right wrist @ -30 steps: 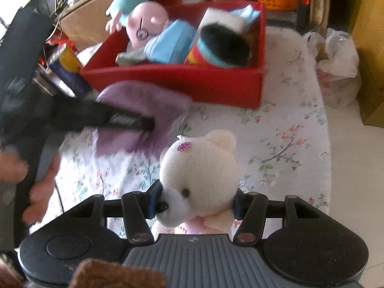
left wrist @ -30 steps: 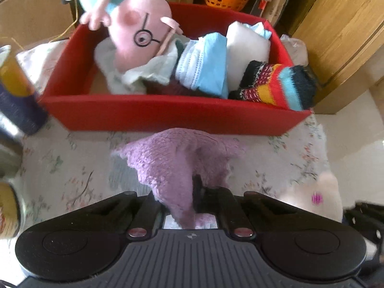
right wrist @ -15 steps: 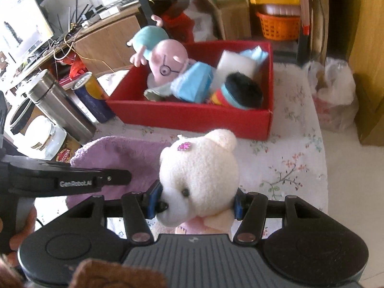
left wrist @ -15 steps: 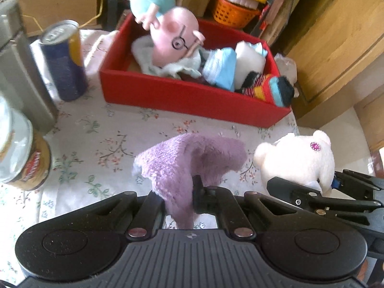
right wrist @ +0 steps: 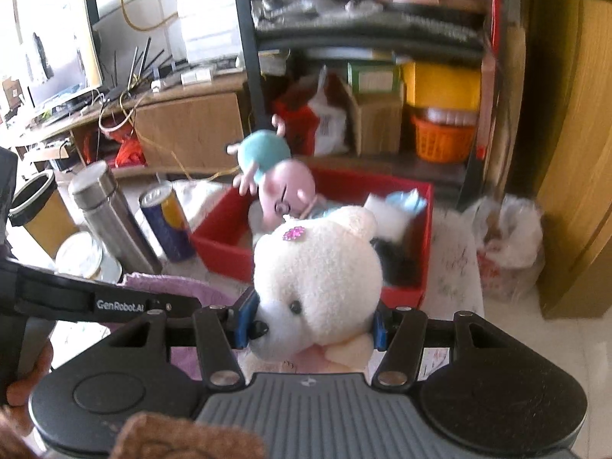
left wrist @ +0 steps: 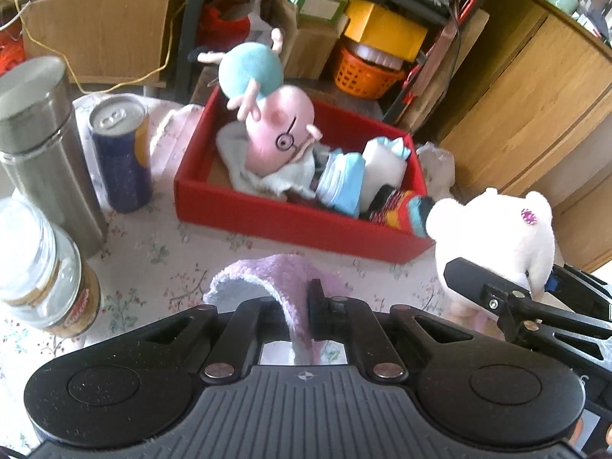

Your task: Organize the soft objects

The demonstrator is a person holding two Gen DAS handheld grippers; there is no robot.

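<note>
My left gripper (left wrist: 300,306) is shut on a purple fuzzy cloth (left wrist: 275,279), held above the floral tablecloth in front of the red box (left wrist: 290,222). My right gripper (right wrist: 310,321) is shut on a white teddy bear (right wrist: 317,275); the bear also shows at the right of the left wrist view (left wrist: 497,229). The red box (right wrist: 222,237) holds a pink pig plush (left wrist: 279,134), a blue folded cloth (left wrist: 344,179), a white cloth (left wrist: 386,164) and a striped sock (left wrist: 401,210). The purple cloth also shows in the right wrist view (right wrist: 176,287).
On the left stand a steel flask (left wrist: 42,141), a blue can (left wrist: 120,153) and a glass jar (left wrist: 42,267). Behind the table are wooden cabinets (left wrist: 535,95), an orange basket (left wrist: 363,72) and cardboard boxes. A plastic bag (right wrist: 508,241) lies on the floor at the right.
Both grippers have lifted and pulled back from the red box, still holding the purple cloth and the white bear. The box now looks smaller and farther away.
</note>
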